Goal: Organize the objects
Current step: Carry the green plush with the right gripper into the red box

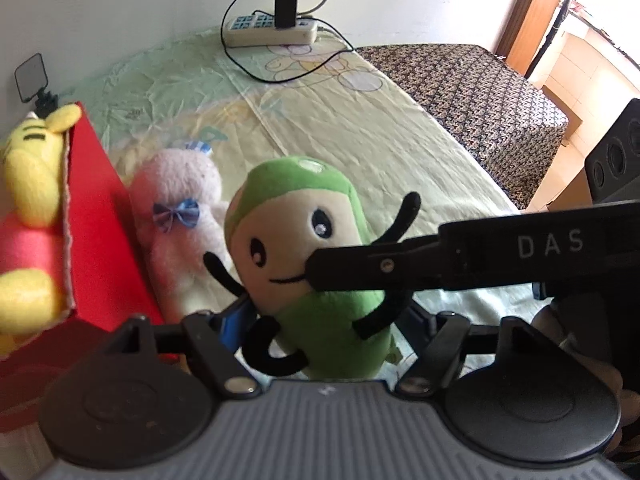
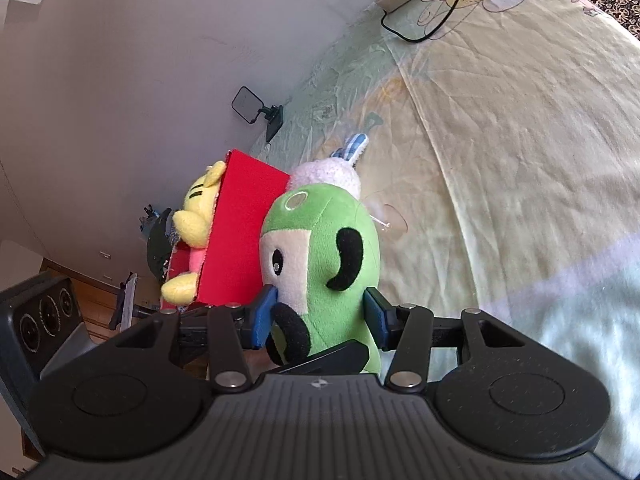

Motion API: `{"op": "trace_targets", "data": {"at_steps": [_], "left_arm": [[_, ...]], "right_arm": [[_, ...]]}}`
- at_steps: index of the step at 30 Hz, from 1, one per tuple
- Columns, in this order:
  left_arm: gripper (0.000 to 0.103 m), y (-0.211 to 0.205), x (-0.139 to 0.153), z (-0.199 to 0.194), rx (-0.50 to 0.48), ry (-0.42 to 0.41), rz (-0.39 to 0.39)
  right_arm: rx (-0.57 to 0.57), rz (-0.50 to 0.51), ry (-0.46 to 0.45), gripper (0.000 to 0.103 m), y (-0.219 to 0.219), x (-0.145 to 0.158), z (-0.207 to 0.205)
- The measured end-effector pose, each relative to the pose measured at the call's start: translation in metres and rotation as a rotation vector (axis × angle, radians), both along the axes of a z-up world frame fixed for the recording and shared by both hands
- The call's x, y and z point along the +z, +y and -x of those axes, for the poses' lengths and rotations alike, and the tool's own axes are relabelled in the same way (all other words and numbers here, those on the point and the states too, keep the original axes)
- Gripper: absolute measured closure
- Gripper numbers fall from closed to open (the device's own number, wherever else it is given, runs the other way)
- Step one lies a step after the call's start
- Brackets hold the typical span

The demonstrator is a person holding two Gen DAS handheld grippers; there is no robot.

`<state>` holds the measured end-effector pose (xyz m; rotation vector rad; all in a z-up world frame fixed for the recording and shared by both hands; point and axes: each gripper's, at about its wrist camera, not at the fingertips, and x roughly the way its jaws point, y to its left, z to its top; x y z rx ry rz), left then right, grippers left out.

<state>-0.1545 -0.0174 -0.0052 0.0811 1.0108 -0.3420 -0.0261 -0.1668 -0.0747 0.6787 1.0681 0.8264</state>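
Three soft toys show: one green bean-shaped plush doll (image 2: 320, 256) upright on the pale bedsheet (image 2: 500, 160), one pink plush (image 1: 176, 216) beside it, and one yellow plush bear (image 1: 28, 184) inside the single red cardboard box (image 1: 100, 216). The right gripper (image 2: 320, 316) pinches the green doll's lower body between narrowly parted blue pads. The left gripper (image 1: 320, 320) sits around the same doll, though its finger contact is mostly hidden, so I cannot tell its grip.
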Motion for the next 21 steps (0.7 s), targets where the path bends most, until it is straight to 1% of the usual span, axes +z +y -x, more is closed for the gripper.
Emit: {"op": "trace_targets", "data": {"at_steps": [4, 11, 16, 19, 21], "left_arm": [[0.027, 0.023, 0.016, 0.015, -0.058, -0.028, 0.046], [0.027, 0.066, 0.051, 0.044, -0.133, -0.157, 0.098], [0.027, 0.103, 0.074, 0.06, -0.147, -0.243, 0.156], [0.027, 0.13, 0.087, 0.067, -0.139, -0.295, 0.207], [0.027, 0.146, 0.094, 0.072, -0.128, -0.335, 0.223]], "right_arm": [[-0.031, -0.003, -0.025, 0.052, 0.011, 0.016, 0.021], [-0.091, -0.044, -0.12, 0.052, 0.034, 0.054, 0.054], [-0.109, -0.064, -0.204, 0.052, 0.056, 0.081, 0.071], [-0.108, -0.078, -0.262, 0.052, 0.072, 0.096, 0.077], [-0.098, -0.089, -0.295, 0.052, 0.085, 0.105, 0.08]]}}
